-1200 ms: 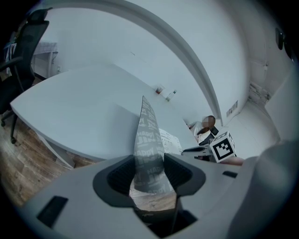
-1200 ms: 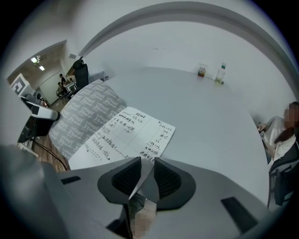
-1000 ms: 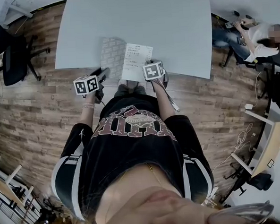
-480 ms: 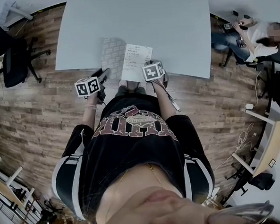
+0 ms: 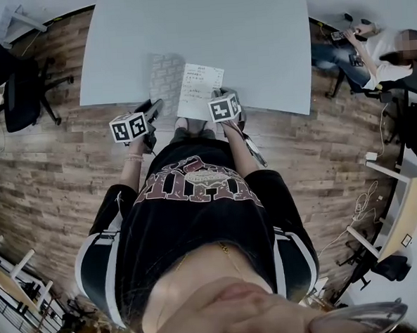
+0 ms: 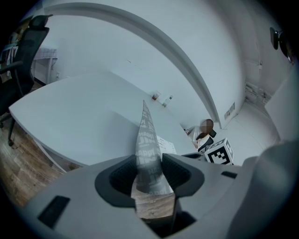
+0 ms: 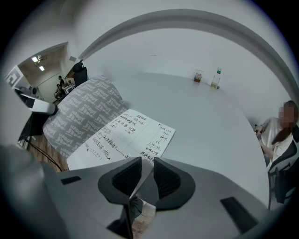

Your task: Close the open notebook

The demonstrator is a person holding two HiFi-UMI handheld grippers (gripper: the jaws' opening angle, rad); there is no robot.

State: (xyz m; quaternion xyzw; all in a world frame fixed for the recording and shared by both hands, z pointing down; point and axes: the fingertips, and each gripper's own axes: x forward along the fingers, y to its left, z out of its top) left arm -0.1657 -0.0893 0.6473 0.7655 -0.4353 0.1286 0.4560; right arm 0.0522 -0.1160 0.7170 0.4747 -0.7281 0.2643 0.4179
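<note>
The left tool point(image 6: 149, 173) is closing on the near edge of the grey patterned notebook cover point(image 6: 147, 140). The cover stands edge-on between the dark pads and seems to touch both, and the jaws are narrower than a moment ago, so this grasp looks all but made. The right tool point(image 7: 142, 173) has its jaws almost together, with the near edge of the white handwritten page point(image 7: 128, 133) pinched between them. In the head view its black-and-white marker cube point(image 5: 224, 107) now lies slightly further left than a second ago, while the left tool barely shifts. The open notebook point(image 5: 189, 86) lies at the near edge of the pale grey table point(image 5: 207, 28), where it was before, cover to the left and page to the right. The right gripper view shows the cover tilted up off the table. By my reading both halves are secured and the fold itself is still to come: the cover must swing over onto the page. Far across the table stands a small bottle point(image 7: 216, 79)
</note>
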